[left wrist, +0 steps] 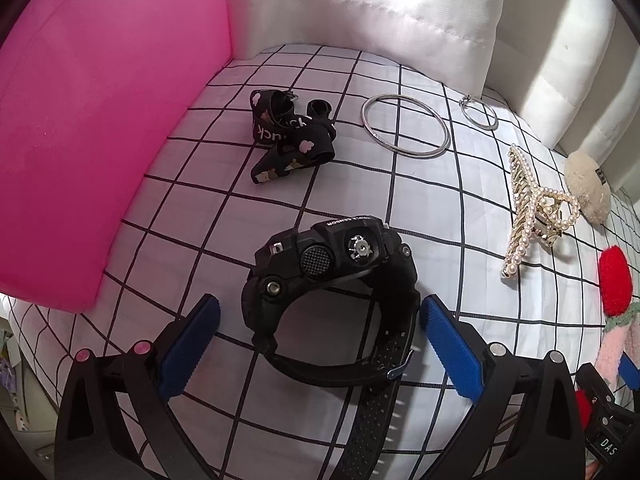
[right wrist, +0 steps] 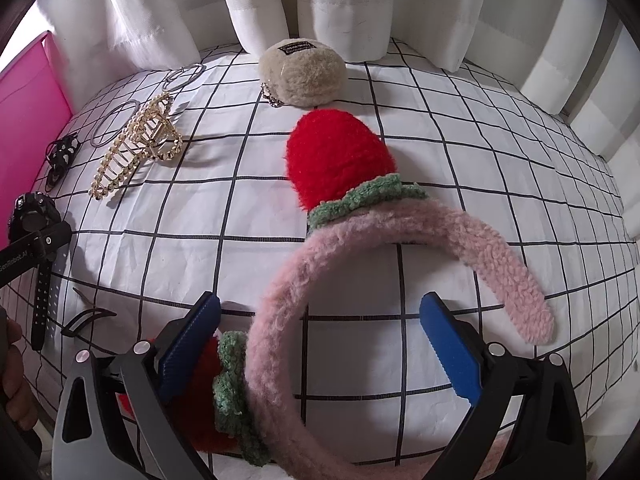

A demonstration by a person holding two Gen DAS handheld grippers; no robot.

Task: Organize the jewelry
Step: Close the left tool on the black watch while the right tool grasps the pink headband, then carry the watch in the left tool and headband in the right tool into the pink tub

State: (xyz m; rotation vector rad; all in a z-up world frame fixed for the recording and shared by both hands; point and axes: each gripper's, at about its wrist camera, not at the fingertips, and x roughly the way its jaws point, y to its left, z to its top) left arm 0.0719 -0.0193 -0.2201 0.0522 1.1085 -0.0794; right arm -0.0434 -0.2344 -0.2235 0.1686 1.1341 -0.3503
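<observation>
Black plastic and rubber make the watch, which lies on the white cloth with black grid lines, its face turned up on its side and its strap running toward the camera. The left gripper is released, with its blue pads on both sides of the watch and not touching it. Further away lie a black printed band, a large silver bangle, a small silver ring and a pearl hair claw. A pink box stands at the left edge.

The right gripper is also released; the pink fluffy headband with red strawberries passes between its pads. Beyond it lies a beige fluffy pouch near the white curtain
</observation>
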